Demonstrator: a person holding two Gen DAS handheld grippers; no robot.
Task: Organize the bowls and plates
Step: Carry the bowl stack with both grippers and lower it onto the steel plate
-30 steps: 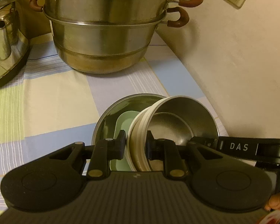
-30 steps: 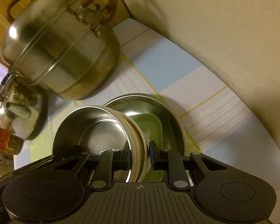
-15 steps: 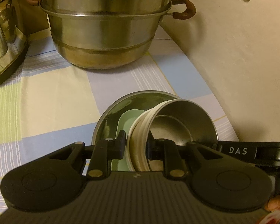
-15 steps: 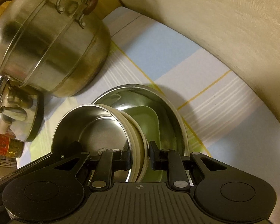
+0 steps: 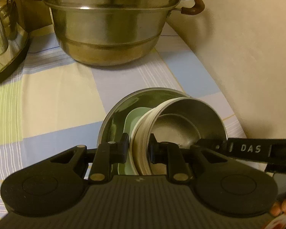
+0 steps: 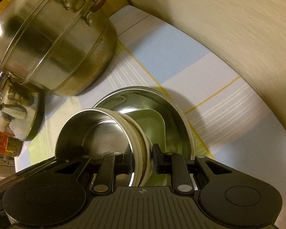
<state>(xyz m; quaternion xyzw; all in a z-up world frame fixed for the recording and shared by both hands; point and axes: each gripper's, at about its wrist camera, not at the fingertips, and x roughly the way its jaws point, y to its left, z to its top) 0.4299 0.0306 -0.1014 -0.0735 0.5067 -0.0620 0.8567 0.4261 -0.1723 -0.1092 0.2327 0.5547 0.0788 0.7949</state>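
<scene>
Both claws, left claw (image 5: 138,148) and right claw (image 6: 142,161), pinch opposite rims of the cream-sided steel bowl (image 5: 183,122), the right having just slackened slightly, tilted over the green plate (image 5: 132,116) inside the large steel bowl (image 6: 173,114); lower evenly, release together.

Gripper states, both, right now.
Left gripper: shut on the small bowl's rim.
Right gripper: jaws just opening, pads by the same rim; grip cannot be told.

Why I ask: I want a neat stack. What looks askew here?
The cream-walled steel bowl is tipped on its side, not nested flat, over the green dish inside the large steel bowl. Both the left gripper and right gripper straddle its rim.
</scene>
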